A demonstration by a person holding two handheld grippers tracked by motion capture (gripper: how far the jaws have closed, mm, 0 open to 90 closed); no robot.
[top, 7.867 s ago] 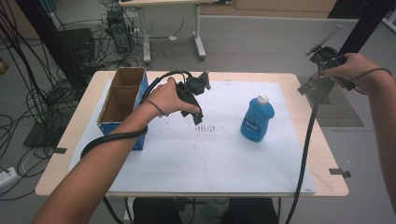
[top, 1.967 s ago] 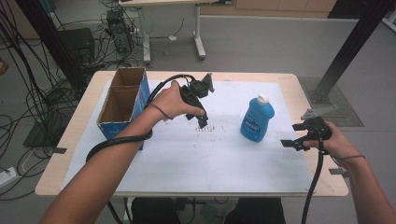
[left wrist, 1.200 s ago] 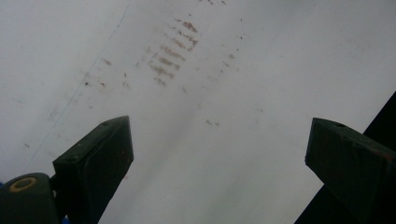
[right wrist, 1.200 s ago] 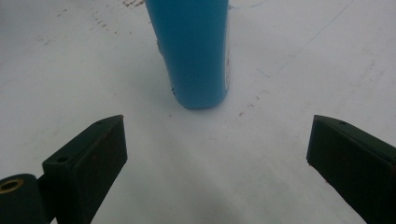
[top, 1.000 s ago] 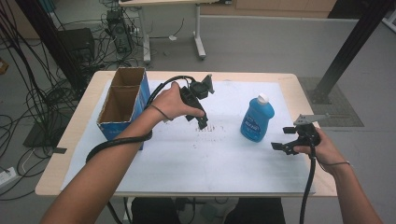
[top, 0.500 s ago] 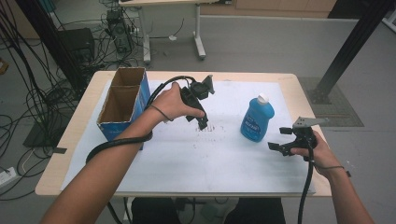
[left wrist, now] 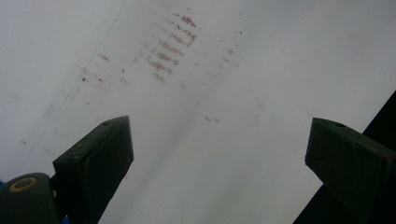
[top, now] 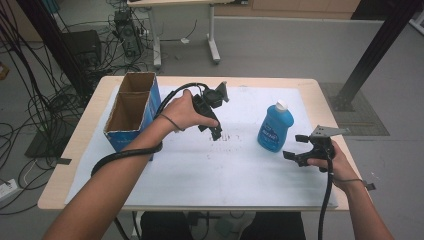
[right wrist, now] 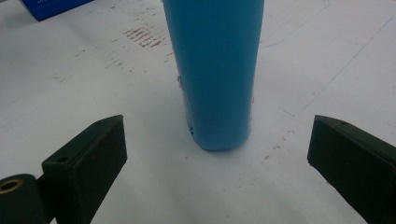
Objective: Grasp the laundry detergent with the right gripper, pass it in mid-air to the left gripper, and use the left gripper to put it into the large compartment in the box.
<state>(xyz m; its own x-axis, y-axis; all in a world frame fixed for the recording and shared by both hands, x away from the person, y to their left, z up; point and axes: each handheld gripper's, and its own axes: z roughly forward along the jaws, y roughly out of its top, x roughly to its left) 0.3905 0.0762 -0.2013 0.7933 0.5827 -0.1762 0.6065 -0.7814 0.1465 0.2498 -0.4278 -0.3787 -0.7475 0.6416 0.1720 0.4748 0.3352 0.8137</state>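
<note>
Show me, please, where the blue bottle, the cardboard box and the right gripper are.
bottle [top: 274,131], high view, on its blue front label.
box [top: 129,139], high view, on its blue front wall.
right gripper [top: 295,147], high view, midway between its open fingertips.

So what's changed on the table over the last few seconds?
The right gripper came down from beyond the table's right edge and moved in toward the blue bottle, jaws open, not touching it. Nothing was grasped or released. The left gripper, bottle and cardboard box stayed put.
</note>
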